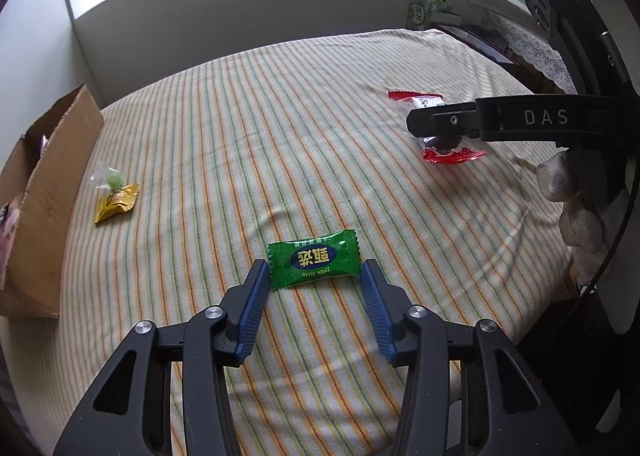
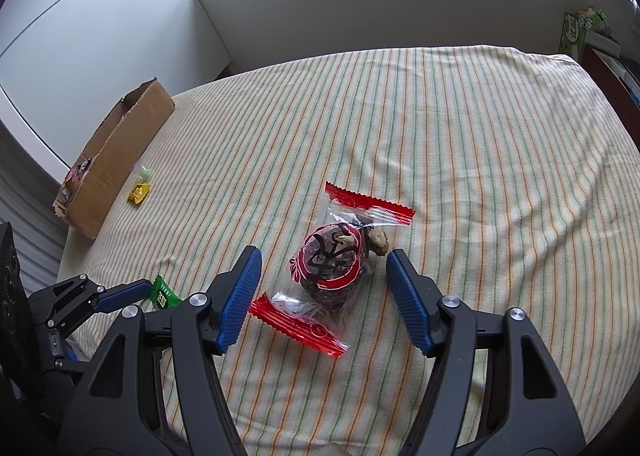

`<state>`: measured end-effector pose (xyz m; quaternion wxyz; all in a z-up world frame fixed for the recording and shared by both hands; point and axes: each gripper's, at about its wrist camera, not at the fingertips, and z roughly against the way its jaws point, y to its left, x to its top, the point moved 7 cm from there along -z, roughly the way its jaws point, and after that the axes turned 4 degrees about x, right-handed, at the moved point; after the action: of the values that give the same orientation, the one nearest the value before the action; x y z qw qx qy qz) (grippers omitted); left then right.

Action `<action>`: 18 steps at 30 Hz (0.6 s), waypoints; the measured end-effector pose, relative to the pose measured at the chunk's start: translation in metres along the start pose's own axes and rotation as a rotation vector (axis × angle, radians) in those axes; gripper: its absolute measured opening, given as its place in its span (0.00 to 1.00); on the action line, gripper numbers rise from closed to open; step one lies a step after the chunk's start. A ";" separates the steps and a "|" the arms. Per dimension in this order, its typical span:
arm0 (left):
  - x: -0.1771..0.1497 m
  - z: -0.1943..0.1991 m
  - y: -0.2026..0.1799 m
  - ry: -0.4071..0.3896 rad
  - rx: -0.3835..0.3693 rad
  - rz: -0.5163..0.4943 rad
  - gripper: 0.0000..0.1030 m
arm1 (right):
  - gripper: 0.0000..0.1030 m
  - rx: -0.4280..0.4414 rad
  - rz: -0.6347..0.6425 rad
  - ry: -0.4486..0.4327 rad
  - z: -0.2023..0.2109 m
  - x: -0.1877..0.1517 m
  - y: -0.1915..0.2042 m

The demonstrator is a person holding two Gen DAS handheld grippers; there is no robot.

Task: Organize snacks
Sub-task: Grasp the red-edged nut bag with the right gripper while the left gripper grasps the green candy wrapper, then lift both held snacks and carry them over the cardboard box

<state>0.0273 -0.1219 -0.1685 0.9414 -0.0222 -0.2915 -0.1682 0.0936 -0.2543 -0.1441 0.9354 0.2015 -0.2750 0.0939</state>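
A green candy packet (image 1: 314, 258) lies on the striped cloth, just in front of my open left gripper (image 1: 314, 270), its ends close to both fingertips. A clear packet with red ends (image 2: 335, 261) holding a dark snack lies between the fingertips of my open right gripper (image 2: 322, 262); it also shows in the left wrist view (image 1: 438, 144) under the right gripper's finger. A small yellow packet (image 1: 117, 203) and a clear-wrapped green candy (image 1: 110, 179) lie near a cardboard box (image 1: 52, 192) at the left, which holds some snacks. My left gripper (image 2: 140, 290) shows in the right wrist view beside the green packet (image 2: 163, 294).
The striped cloth (image 1: 280, 136) covers the table up to a grey wall. A green box (image 2: 578, 34) and a dark wooden piece (image 2: 612, 76) stand at the far right. The table's front edge runs close beneath both grippers.
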 end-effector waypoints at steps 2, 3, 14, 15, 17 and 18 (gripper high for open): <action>0.004 -0.002 -0.002 -0.007 0.008 -0.003 0.46 | 0.66 -0.008 0.000 0.004 -0.004 0.001 0.001; 0.005 -0.003 -0.001 -0.009 0.009 0.002 0.47 | 0.66 -0.014 0.002 0.006 -0.006 0.002 0.001; 0.012 -0.007 0.001 -0.041 0.024 0.008 0.41 | 0.42 -0.201 0.173 0.007 -0.019 -0.002 0.011; 0.011 -0.006 0.000 -0.046 0.028 0.000 0.37 | 0.40 -0.195 0.169 0.003 -0.017 -0.002 0.010; 0.010 -0.004 -0.002 -0.054 0.041 -0.015 0.36 | 0.38 -0.177 0.152 -0.001 -0.014 -0.002 0.007; 0.010 -0.004 -0.003 -0.055 0.044 -0.019 0.35 | 0.38 -0.168 0.143 -0.003 -0.013 -0.001 0.006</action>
<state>0.0365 -0.1283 -0.1662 0.9317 -0.0034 -0.3211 -0.1698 0.0971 -0.2438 -0.1526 0.9395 0.1023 -0.2970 0.1368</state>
